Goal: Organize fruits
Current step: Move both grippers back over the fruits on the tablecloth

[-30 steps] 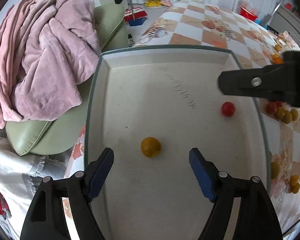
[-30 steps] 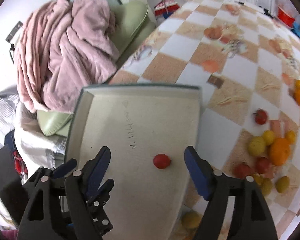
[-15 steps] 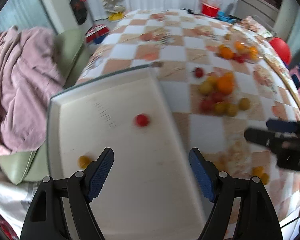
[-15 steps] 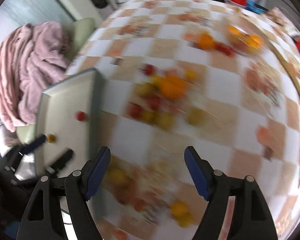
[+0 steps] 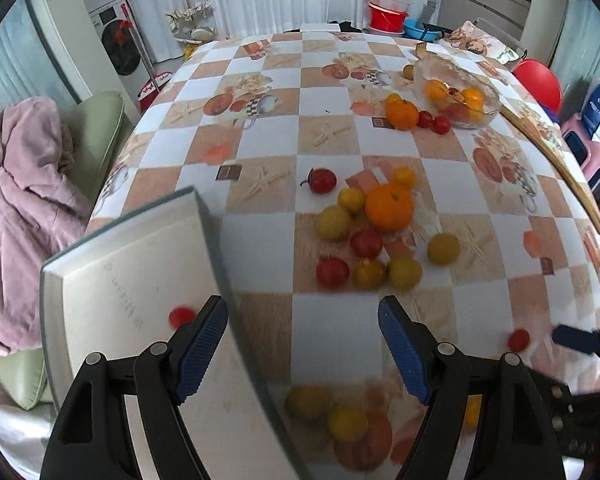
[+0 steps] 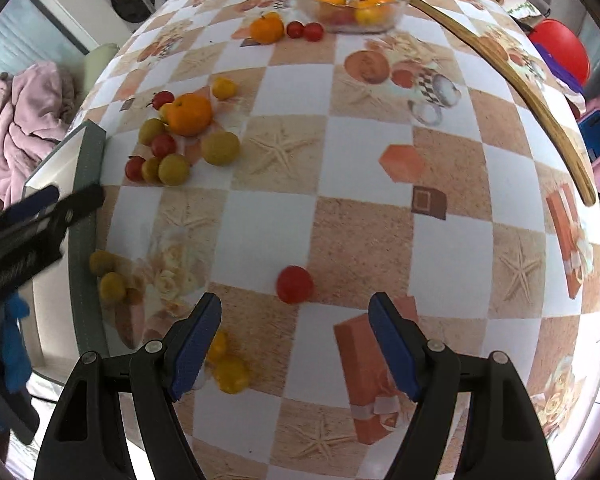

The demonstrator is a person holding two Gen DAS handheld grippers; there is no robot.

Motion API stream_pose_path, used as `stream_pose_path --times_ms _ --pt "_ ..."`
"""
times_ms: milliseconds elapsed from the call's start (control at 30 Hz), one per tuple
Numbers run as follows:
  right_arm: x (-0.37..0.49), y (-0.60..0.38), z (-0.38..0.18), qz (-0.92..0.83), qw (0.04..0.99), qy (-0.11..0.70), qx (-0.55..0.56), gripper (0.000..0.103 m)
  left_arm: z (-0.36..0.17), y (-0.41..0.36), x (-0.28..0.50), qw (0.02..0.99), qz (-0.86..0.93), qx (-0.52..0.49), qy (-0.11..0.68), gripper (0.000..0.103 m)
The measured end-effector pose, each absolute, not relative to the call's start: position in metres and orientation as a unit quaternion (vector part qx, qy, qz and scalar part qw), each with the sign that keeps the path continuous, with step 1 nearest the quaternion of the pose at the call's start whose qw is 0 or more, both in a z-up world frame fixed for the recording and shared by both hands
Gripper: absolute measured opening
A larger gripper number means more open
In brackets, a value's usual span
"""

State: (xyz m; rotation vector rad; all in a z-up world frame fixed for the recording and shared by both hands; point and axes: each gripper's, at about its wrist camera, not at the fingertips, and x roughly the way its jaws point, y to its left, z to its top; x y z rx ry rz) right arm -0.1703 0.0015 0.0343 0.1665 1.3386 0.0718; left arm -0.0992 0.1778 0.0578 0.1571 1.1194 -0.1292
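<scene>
My left gripper (image 5: 304,344) is open and empty, above the right rim of a white tray (image 5: 100,264) that holds a red cherry tomato (image 5: 181,316). A pile of yellow and red fruits with an orange (image 5: 389,207) lies ahead on the checkered tablecloth. My right gripper (image 6: 294,340) is open and empty, just short of a lone red tomato (image 6: 295,284); this tomato also shows in the left wrist view (image 5: 518,340). A few yellow fruits (image 6: 230,368) lie by its left finger.
A glass bowl (image 5: 456,96) of fruits stands at the far right, with an orange (image 5: 402,114) and two red tomatoes beside it. A wooden stick (image 6: 500,80) runs along the right edge. A pink blanket (image 5: 16,200) lies on a green cushion to the left.
Both grippers have swung right, away from the tray interior and out over the tablecloth. The right gripper now hangs near the lone red tomato. Both stay open.
</scene>
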Motion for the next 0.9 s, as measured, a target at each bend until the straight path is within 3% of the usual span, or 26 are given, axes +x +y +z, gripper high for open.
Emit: stream_pose_path --times_ms 333,900 --pt "-0.163 0.004 0.025 0.036 0.783 0.618 0.068 0.079 0.034 0.171 -0.078 0.837 -0.070 0.105 0.533 0.079" --pt "-0.165 0.022 0.016 0.037 0.789 0.613 0.021 0.066 0.036 0.168 -0.092 0.827 -0.143 0.123 0.529 0.079"
